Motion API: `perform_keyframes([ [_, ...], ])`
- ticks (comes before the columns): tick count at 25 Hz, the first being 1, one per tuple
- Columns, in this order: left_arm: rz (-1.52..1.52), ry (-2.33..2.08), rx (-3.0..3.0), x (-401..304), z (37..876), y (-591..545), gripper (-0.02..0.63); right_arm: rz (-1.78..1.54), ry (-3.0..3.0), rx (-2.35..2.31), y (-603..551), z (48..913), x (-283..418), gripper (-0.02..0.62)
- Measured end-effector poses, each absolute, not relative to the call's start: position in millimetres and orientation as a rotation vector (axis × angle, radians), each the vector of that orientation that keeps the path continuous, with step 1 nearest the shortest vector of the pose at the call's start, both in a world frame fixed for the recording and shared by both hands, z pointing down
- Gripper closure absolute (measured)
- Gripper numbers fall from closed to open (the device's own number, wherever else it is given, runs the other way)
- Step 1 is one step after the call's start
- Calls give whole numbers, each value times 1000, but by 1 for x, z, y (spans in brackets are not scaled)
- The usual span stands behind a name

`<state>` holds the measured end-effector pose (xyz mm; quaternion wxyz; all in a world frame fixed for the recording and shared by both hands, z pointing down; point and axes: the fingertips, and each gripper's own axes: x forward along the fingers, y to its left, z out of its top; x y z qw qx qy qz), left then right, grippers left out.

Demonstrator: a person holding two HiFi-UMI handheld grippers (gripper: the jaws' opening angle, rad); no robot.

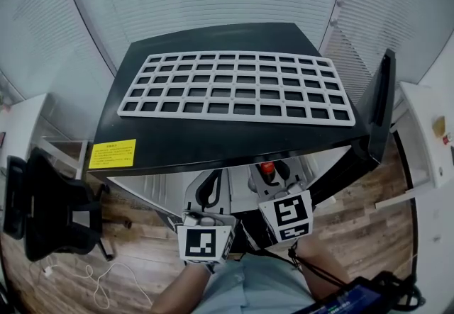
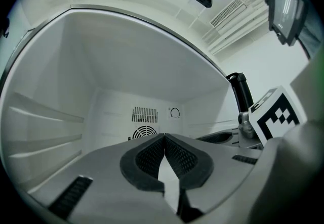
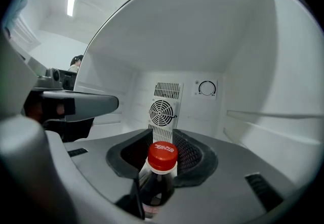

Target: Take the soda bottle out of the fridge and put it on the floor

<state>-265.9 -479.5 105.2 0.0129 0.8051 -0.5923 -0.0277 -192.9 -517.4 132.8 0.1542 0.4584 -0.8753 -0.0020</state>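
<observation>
The soda bottle, dark with a red cap, stands upright between the jaws of my right gripper, which is shut on its shoulder just below the cap. Behind it is the white inside of the fridge. In the head view the red cap shows just under the fridge's black top, ahead of the right gripper. My left gripper is shut, its pads touching with nothing between them. It sits to the left in the fridge opening, beside the right one.
A white grid rack lies on the fridge's top. The fridge door stands open at the right. A fan grille and a dial are on the back wall. A black office chair and a cable are on the wooden floor at the left.
</observation>
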Motion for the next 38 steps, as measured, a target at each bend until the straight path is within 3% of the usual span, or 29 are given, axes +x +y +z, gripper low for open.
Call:
perform_keyframes([
  [26,-71,-1430,2753,-254,106,-394,589,53,-2374,1677,-398,110,-182,462],
  [38,-24,-1149,2928,-187,111,-342,589,11,-2279,1904,-319,111,-129,462],
])
